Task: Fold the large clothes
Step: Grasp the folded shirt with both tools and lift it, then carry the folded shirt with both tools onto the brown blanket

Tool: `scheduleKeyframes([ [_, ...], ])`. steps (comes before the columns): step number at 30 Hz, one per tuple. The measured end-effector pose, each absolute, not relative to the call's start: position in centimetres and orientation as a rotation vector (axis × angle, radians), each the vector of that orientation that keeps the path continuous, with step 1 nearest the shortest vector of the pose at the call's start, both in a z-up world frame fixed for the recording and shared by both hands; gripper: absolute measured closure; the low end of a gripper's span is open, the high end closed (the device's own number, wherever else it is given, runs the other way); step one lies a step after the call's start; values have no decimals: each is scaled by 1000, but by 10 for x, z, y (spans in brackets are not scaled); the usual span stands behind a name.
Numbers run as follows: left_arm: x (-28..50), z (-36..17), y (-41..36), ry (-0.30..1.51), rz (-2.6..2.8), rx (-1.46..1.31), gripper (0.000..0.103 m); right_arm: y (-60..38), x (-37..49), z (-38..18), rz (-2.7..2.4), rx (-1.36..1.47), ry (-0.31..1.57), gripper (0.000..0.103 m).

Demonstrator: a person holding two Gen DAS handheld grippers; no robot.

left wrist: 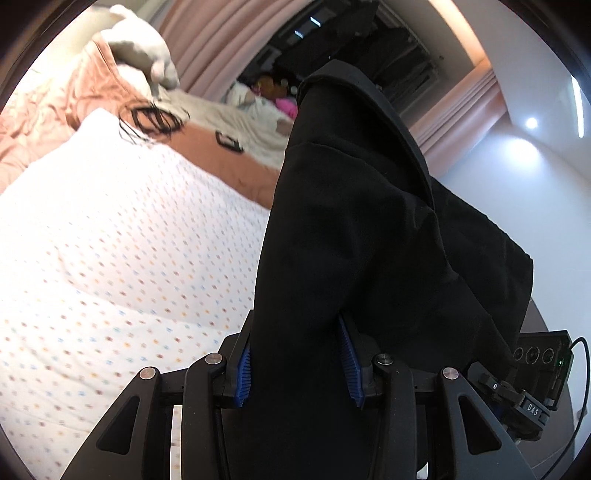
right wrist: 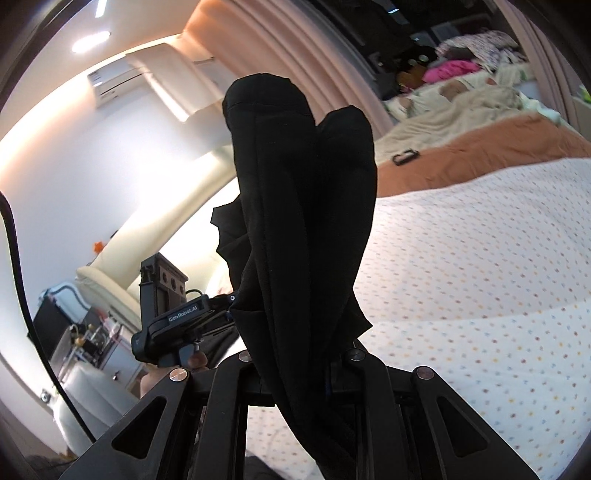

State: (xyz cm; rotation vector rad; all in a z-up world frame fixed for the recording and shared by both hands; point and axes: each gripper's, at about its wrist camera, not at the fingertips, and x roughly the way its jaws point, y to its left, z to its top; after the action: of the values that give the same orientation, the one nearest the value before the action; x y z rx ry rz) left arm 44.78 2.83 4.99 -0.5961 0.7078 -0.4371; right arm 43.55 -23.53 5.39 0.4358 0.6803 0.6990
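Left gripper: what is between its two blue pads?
Bunched folds of the black garment fill the gap in the left gripper; the blue pads press it. The left wrist view shows this.

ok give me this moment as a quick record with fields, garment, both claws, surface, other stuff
garment: black garment, bunched, lifted above the bed, held at two spots
left claw: left claw shut on a thick bunch of the cloth between the blue pads
right claw: right claw shut on a bunch of the cloth
surface: dotted white bedding, orange blanket behind it
other: small black object on the orange blanket, pink curtains behind
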Motion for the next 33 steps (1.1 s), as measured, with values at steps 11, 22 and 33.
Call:
scheduleKeyframes([
  [11,383,96,130,583,-370,-631,65,-145,404,86,808,375,650,86],
  [22,317,114,245,481,-272,-670,68,-44,390,105,941,316,644,86],
  [33,289,113,346,410,-152,-693,73,57,389,99,1074,283,663,86],
])
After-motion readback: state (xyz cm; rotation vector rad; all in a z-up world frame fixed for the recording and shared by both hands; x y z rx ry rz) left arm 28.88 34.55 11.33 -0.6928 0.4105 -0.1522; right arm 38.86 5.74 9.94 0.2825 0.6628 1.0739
